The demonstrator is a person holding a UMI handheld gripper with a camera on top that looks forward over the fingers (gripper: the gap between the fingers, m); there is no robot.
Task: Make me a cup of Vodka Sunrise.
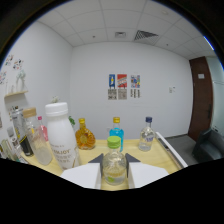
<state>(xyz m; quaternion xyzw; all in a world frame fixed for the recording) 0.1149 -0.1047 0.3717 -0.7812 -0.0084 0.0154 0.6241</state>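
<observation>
A small clear bottle [114, 171] with a green cap [114, 143] and pale yellowish liquid stands upright between my two fingers. My gripper [114, 160] is shut on it, with the dark fingertips [96, 159] pressing its sides just below the shoulder. The bottle's base is hidden by the gripper body. Beyond it on the wooden table [161, 150] stand a round amber bottle [84, 136] with a gold cap, a blue bottle [116, 131] with a yellow cap, and a clear bottle [146, 135] with a blue cap.
A tall white bottle [61, 136] with a white cap stands close ahead on the left. Beside it are a clear glass container [40, 145] and a dark bottle [25, 144]. A shelf [16, 95] rises at the left, and a brown door [200, 97] is at the right.
</observation>
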